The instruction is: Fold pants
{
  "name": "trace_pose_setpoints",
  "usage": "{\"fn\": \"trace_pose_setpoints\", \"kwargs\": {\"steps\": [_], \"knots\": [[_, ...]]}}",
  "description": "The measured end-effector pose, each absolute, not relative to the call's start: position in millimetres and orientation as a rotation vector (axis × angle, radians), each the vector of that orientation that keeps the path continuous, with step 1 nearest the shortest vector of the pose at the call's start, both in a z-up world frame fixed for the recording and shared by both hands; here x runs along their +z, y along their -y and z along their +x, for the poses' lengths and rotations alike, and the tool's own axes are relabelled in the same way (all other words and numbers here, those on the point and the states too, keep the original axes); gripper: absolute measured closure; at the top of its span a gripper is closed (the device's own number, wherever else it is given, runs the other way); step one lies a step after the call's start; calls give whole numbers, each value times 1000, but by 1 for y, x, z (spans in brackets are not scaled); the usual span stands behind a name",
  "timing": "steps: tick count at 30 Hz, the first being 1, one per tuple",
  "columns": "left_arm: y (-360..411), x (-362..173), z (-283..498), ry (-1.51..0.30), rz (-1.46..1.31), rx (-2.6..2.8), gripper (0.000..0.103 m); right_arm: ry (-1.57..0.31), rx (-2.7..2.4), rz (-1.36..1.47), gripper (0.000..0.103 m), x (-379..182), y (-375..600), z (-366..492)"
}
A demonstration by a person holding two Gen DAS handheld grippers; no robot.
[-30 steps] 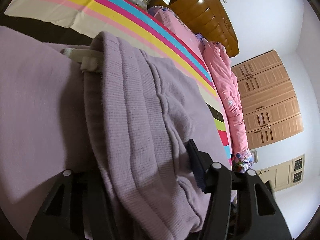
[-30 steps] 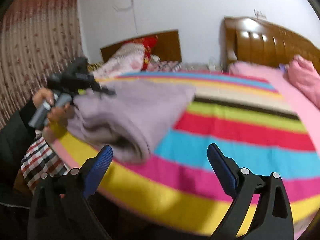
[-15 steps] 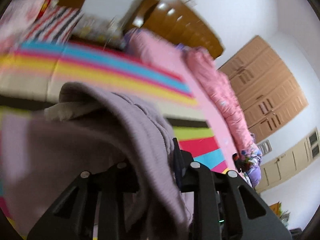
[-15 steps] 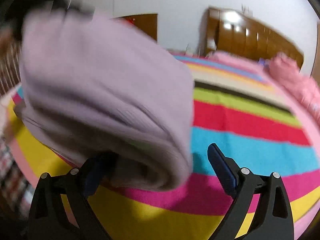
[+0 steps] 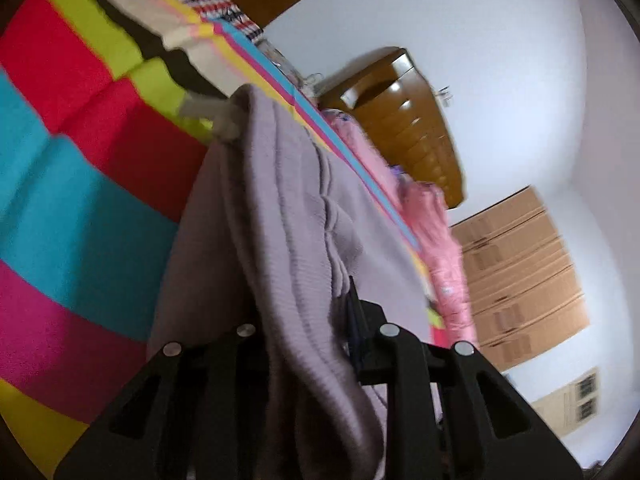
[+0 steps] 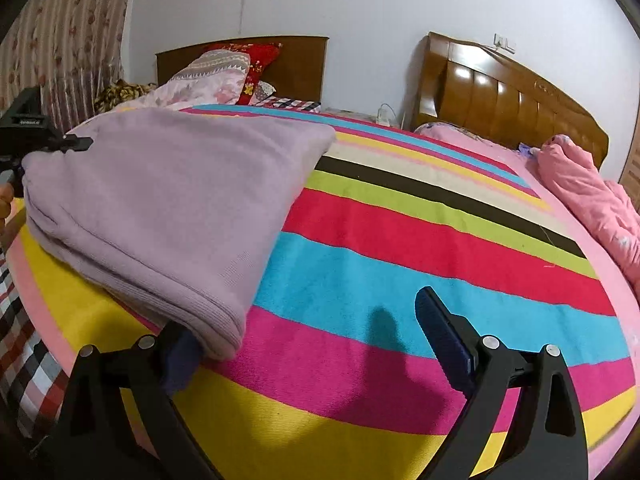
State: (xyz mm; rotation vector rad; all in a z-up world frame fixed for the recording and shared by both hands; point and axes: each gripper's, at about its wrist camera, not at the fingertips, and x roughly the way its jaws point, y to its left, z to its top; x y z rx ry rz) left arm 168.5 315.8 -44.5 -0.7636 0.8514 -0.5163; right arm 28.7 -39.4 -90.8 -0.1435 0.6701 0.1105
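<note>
The left claw (image 5: 308, 320) is clamped on a thick fold of the lilac pants (image 5: 288, 216), the knit fabric bunched between its two black fingers and hanging down over them toward the camera. Beyond that claw the pants stretch away over the striped bedspread (image 5: 60, 208), with a pale drawstring (image 5: 216, 114) showing at their far end. The right claw (image 6: 308, 344) stands wide apart with nothing between its blue-padded fingers (image 6: 440, 340); its left finger sits just under the near folded edge of the pants (image 6: 160, 208), though actual contact cannot be judged. From this claw the folded pants lie ahead and to the left on the bedspread (image 6: 400, 272), their far left corner held by the other claw (image 6: 60, 144). Farther ahead to the right, a pink quilt (image 6: 592, 196) lies along the bed's edge. Behind it rises a wooden headboard (image 6: 500, 84), and ahead to the left a pile of pillows (image 6: 224, 68) rests against a second headboard.
</note>
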Motion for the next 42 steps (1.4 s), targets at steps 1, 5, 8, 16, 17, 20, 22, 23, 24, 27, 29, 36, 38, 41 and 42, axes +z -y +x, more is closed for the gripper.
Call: {"fn": "trace_pose_setpoints", "kwargs": {"steps": [1, 5, 8, 16, 17, 20, 22, 23, 24, 27, 29, 36, 38, 41, 42], "knots": [[-313, -37, 170, -855, -744, -504, 79, -677, 107, -142, 11, -89, 39, 29], [-304, 10, 165, -816, -617, -486, 79, -679, 99, -155, 11, -85, 34, 32], [-304, 0, 170, -886, -549, -409, 78, -681, 127, -130, 11, -89, 36, 35], [-342, -13, 144, -780, -670, -301, 14, -703, 446, -160, 10, -66, 51, 16], [-339, 8, 128, -728, -601, -188, 12, -678, 518, -147, 10, -60, 56, 8], [-307, 52, 92, -574, -487, -234, 3, -626, 754, -61, 8, -32, 60, -2], [-260, 66, 89, -585, -395, -358, 1, -607, 863, -54, 7, -19, 46, 5], [-239, 67, 95, -621, -329, -380, 1, -616, 912, -65, 6, -15, 35, 13], [-209, 64, 106, -664, -222, -366, 1, -628, 974, -89, 6, -13, 19, 24], [-177, 39, 130, -785, -80, -214, 2, -688, 1018, -121, 6, -22, -11, 52], [-181, 20, 136, -852, -66, -122, 2, -750, 1007, -105, 6, -32, -24, 65], [-204, -16, 106, -849, 84, -30, 4, -733, 1153, -234, 4, -55, -43, 21], [-207, -21, 110, -840, 96, -23, 4, -757, 1163, -141, 4, -51, -38, 27], [-204, -22, 111, -835, 94, -4, 4, -727, 1127, -79, 4, -32, -35, 40], [-203, -22, 106, -831, 92, -3, 4, -701, 1095, -88, 4, -27, -37, 39]]}}
